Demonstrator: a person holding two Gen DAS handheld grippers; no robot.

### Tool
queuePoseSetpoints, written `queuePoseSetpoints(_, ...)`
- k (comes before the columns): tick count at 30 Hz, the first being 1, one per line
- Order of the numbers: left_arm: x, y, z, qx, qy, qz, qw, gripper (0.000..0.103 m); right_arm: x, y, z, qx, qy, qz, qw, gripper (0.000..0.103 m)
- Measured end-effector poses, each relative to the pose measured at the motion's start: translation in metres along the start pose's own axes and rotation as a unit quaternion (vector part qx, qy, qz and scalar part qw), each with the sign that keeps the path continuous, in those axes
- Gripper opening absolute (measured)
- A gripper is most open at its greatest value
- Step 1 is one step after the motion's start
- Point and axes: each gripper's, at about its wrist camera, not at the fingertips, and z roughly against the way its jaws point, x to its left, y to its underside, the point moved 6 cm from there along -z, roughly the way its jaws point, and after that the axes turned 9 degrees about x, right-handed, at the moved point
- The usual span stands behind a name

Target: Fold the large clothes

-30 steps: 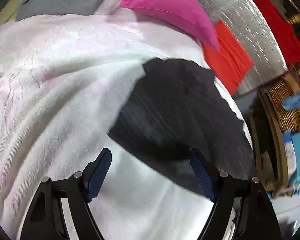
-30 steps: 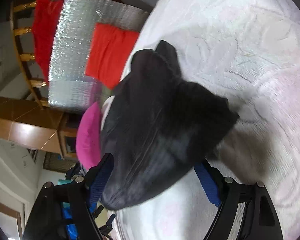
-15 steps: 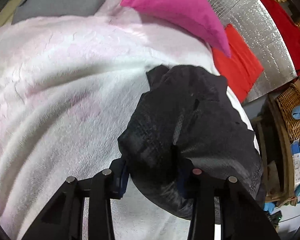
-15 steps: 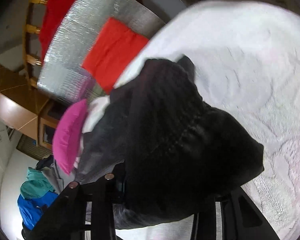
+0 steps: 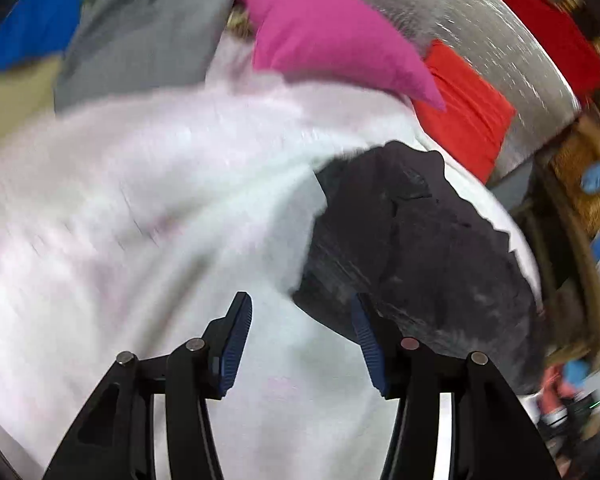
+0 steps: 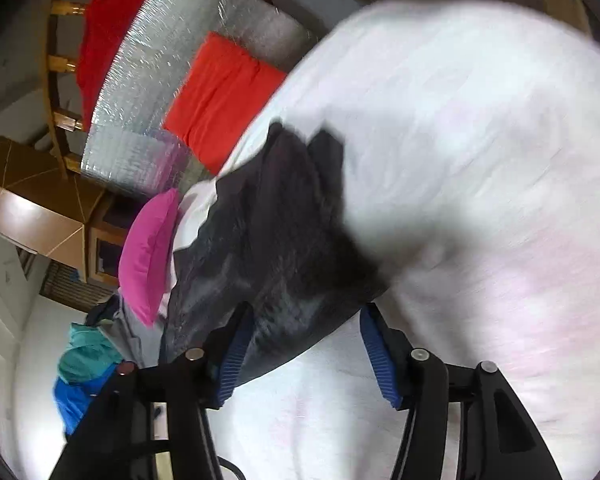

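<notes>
Each tool is a black two-finger frame: the left tool (image 5: pixel 300 332) and the right tool (image 6: pixel 304 344) carry ribbed blue pads (image 5: pixel 236 344) on the fingers' inner faces, with round silver pivot screws (image 5: pixel 195 345) on the angular black linkage arms behind them.

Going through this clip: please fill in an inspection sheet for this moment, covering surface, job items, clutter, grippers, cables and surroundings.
Surface: white bedspread, rumpled, image blurred.
Job's things: black garment bunched in a compact heap near the bed's edge, not laid flat.
Clutter: pink pillow, grey garment, blue and teal clothes and red cushion.
Grippers: left gripper has just been opening, nothing between its fingers; right gripper has just been opening, garment's edge lies between its fingers, pads not pressing on it.
Cables: nothing seen for certain.
Surroundings: silver foil sheet, red cloth over a wooden frame, wicker basket, wooden cabinet.
</notes>
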Motion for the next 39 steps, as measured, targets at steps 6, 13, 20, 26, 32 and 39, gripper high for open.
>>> queuePoseSetpoints(6,-0.022,-0.043,-0.001,-0.018,-0.063,-0.068,0.9955,0.075,0.014,-0.040,-0.004,-0.018,0.010,0.007,1.000,0.071)
queuePoseSetpoints(13,-0.039,-0.062,-0.065,0.018,-0.119,-0.092,0.9884,0.075,0.016,-0.060,-0.061,-0.003,0.089,0.038,0.995,0.043)
queuePoseSetpoints(20,-0.027,-0.059,-0.112,0.052,-0.148,-0.095,0.9830,0.076,-0.013,-0.060,-0.099,0.029,0.148,0.042,0.988,0.056)
queuePoseSetpoints(26,-0.037,-0.056,-0.085,0.046,-0.150,-0.104,0.9822,0.075,-0.004,-0.053,-0.063,0.016,0.118,0.015,0.993,0.063)
queuePoseSetpoints(32,-0.052,-0.010,-0.012,-0.026,-0.077,-0.146,0.9860,0.077,0.032,-0.009,-0.004,-0.016,0.025,0.038,0.999,0.075)
queuePoseSetpoints(39,-0.046,0.047,-0.022,0.064,0.028,-0.091,0.9934,0.082,0.033,0.049,-0.026,0.060,-0.084,-0.033,0.994,0.084)
